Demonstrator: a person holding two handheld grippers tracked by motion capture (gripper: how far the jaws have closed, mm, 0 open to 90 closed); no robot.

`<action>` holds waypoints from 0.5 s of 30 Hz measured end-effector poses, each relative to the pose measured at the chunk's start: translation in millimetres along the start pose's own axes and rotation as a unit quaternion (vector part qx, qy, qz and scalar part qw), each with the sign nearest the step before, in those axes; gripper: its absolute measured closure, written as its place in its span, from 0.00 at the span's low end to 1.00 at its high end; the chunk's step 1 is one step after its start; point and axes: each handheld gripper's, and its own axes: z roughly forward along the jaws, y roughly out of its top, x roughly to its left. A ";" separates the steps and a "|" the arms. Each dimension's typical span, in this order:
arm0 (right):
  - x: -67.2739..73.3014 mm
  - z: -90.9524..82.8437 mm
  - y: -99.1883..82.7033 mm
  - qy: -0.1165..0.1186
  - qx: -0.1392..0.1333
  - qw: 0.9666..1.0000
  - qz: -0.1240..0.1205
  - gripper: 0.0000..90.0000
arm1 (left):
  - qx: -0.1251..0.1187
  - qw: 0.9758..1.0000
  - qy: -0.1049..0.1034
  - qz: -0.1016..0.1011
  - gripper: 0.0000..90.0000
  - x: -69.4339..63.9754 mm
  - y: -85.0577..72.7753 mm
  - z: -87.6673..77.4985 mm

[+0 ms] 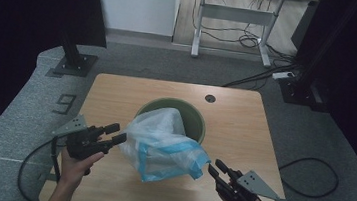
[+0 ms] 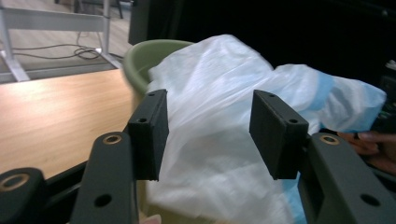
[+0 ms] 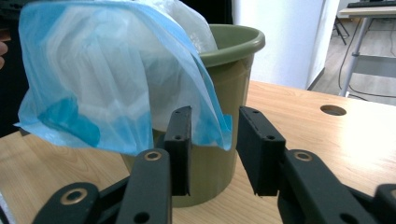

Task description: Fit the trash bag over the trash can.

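Bin liner [image 1: 164,144], white with blue edging, draped half in, half over the near rim of the green bin [image 1: 199,125] at centre frame on the tabletop [image 1: 116,99]. Left claw [image 1: 116,134] open, at the liner's left edge, nothing gripped. Right claw [image 1: 214,166] open, lower right, just off its blue corner (released, by my reading). Step: fitting the liner. Next calls for regripping the edges and stretching them over the rim.
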 end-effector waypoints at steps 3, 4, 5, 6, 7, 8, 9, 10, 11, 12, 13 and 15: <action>0.6 2.9 3.9 0.007 0.001 1.000 0.002 0.70 | 0.014 1.000 -0.013 0.006 0.50 -2.5 8.0 8.7; 1.0 3.7 5.4 0.009 0.001 1.000 0.001 0.69 | 0.025 0.999 -0.023 0.006 0.49 -3.3 11.3 13.3; 1.5 4.5 7.4 0.013 0.000 1.000 0.003 0.69 | 0.033 0.999 -0.030 0.007 0.47 -4.4 13.7 17.0; 1.7 4.8 9.1 0.016 -0.001 1.000 0.006 0.68 | 0.039 0.999 -0.034 0.010 0.46 -5.5 15.4 19.7; 1.8 5.0 10.4 0.017 -0.002 1.000 0.006 0.68 | 0.048 0.998 -0.037 0.015 0.45 -7.1 17.4 23.3; 2.0 4.9 12.1 0.018 -0.002 1.000 0.008 0.68 | 0.055 0.998 -0.038 0.020 0.44 -8.8 19.1 26.7; 2.2 4.9 13.7 0.019 -0.003 1.000 0.011 0.67 | 0.063 0.997 -0.040 0.024 0.44 -10.1 20.7 30.2; 2.4 4.8 15.3 0.021 -0.004 1.000 0.013 0.67 | 0.072 0.996 -0.043 0.027 0.43 -11.1 22.2 33.9; 2.5 4.7 16.7 0.022 -0.005 1.000 0.012 0.67 | 0.077 0.996 -0.043 0.029 0.42 -11.9 23.0 36.6; 2.7 4.7 17.6 0.022 -0.006 1.000 0.011 0.67 | 0.081 0.995 -0.041 0.030 0.42 -13.3 24.1 41.0; 3.0 4.9 18.8 0.023 -0.006 1.000 0.010 0.66 | 0.082 0.995 -0.041 0.030 0.43 -14.1 24.5 43.6; 3.9 6.1 20.0 0.023 -0.005 1.000 0.007 0.67 | 0.092 0.994 -0.042 0.029 0.44 -16.3 25.3 51.8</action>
